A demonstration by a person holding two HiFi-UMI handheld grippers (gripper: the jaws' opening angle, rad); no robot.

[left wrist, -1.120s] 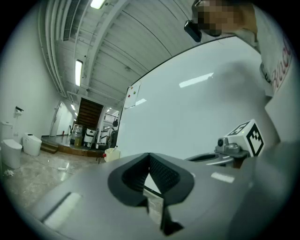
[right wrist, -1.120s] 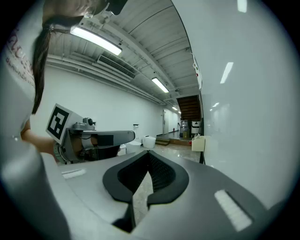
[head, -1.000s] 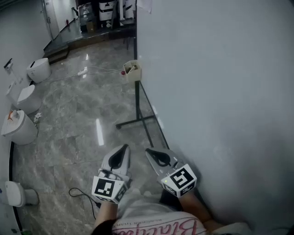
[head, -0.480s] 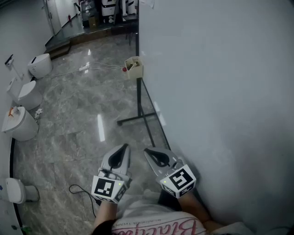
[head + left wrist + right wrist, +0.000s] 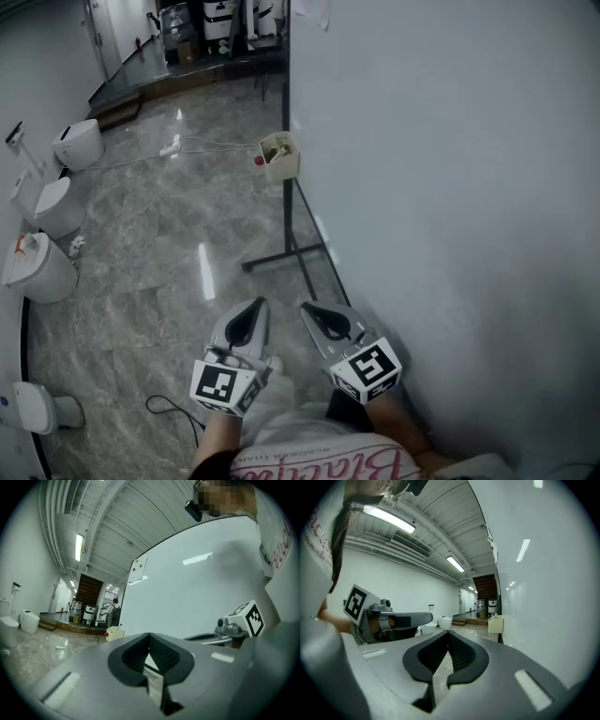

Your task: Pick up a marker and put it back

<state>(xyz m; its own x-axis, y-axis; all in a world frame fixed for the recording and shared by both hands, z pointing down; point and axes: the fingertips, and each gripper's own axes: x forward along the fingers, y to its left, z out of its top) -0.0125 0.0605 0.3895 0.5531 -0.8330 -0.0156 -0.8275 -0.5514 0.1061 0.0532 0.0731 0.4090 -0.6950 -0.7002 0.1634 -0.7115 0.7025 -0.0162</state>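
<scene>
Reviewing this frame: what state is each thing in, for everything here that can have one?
left tongs: shut, nothing between them.
right tongs: shut, nothing between them.
box: hung at the whiteboard's edge, open on top, something inside; contents too small to name.
whiteboard: upright on its stand, blank near the tongs.

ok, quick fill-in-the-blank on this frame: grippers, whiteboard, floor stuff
1. The left gripper and the right gripper both have their jaws ____.
2. Between each gripper's jaws there is ____.
3. The whiteboard stands on the person's ____ side.
4. In the head view, the toilets line the ____ edge of the picture.

Missing words: shut; nothing; right; left
</scene>
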